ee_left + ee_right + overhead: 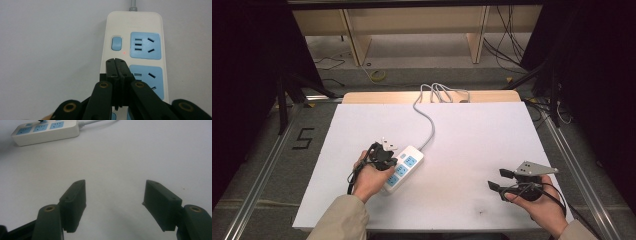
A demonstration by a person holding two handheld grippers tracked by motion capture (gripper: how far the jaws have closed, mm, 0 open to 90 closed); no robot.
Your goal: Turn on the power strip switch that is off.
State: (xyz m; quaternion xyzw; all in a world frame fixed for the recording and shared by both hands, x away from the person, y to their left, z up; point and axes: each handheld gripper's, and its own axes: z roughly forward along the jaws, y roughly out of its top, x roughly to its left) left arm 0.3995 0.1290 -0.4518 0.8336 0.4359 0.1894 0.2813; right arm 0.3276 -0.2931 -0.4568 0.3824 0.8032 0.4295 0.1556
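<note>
— Where's the strip?

— The power strip [403, 169] lies on the white bench [472, 145], left of the middle, set at a slant. Its grey cord [428, 125] runs off toward the far edge. In my left tongs view I see a grey switch [116, 43] with a small red light [124, 53] just below it, and blue sockets [145, 45] beside them.

— And your left tongs?

— My left tongs [384, 156] are over the strip's near-left part, jaws pressed flat together with nothing between them. Their tips [115, 60] sit just short of the red light, above the casing; whether they touch it I cannot tell.

— The right ones?

— My right tongs [499, 179] are in my right hand [542, 207] near the bench's right front corner, well apart from the strip. The jaws stand wide apart, empty, with bare bench between them [115, 195]. The strip shows far off at the top left of that view [45, 131].
</note>
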